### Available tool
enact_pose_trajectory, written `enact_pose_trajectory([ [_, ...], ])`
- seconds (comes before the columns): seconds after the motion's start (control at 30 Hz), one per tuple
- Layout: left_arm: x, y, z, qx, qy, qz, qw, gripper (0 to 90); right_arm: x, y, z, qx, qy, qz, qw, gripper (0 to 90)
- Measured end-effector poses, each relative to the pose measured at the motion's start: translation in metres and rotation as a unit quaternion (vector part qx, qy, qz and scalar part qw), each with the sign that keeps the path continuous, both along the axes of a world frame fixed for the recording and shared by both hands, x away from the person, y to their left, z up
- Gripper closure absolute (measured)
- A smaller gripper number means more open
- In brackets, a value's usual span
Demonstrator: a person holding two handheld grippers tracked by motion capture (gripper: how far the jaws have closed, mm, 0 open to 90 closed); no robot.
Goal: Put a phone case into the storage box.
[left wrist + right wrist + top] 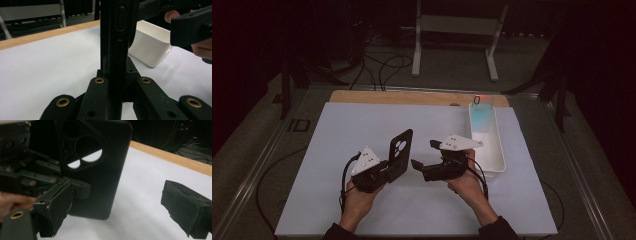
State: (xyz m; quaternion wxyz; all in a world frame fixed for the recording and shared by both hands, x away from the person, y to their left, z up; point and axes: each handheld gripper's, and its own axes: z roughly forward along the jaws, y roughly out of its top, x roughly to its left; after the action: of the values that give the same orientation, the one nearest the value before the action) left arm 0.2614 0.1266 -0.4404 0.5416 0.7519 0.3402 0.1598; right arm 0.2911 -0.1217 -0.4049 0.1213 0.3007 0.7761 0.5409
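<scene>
Left claw point(388, 168) gripping black phone case point(400, 152) by lower end, jaws closed tight on it. Case standing upright above claw, lifted off white tabletop point(362, 125). Case looking matte black, thin, with rounded corners, large camera cutout with several round holes near top; side edge showing two long button bumps. Right claw point(424, 159) hovering just beside case, jaws standing wide apart, holding nothing. White bin point(498, 150) lying beyond right claw.

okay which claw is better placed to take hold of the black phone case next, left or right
Right. The left claw is already shut on the phone case, holding it upright. The right claw is open beside it, jaws facing the case, which stands between them in the right gripper view.
</scene>
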Motion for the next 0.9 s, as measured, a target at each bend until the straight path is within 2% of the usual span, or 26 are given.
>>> enact_pose_trajectory([
  [0.23, -0.002, -0.005, -0.002, 0.002, -0.002, -0.005, 1.0, 85.4, 0.003, 0.014, 0.012, 0.036, 0.002, 0.002, 0.9993, 10.2],
  [0.33, -0.003, -0.007, -0.003, 0.003, -0.004, -0.007, 1.0, 85.4, 0.004, 0.021, 0.016, 0.044, 0.003, 0.002, 0.999, 10.2],
  [0.53, -0.005, -0.01, -0.002, 0.001, -0.007, -0.008, 0.9999, 85.4, 0.004, 0.034, 0.016, 0.038, 0.007, -0.006, 0.9992, 10.3],
  [0.9, -0.006, -0.015, -0.003, -0.003, -0.003, -0.008, 1.0, 85.3, 0.006, 0.042, 0.012, 0.039, 0.015, -0.026, 0.9988, 10.4],
])
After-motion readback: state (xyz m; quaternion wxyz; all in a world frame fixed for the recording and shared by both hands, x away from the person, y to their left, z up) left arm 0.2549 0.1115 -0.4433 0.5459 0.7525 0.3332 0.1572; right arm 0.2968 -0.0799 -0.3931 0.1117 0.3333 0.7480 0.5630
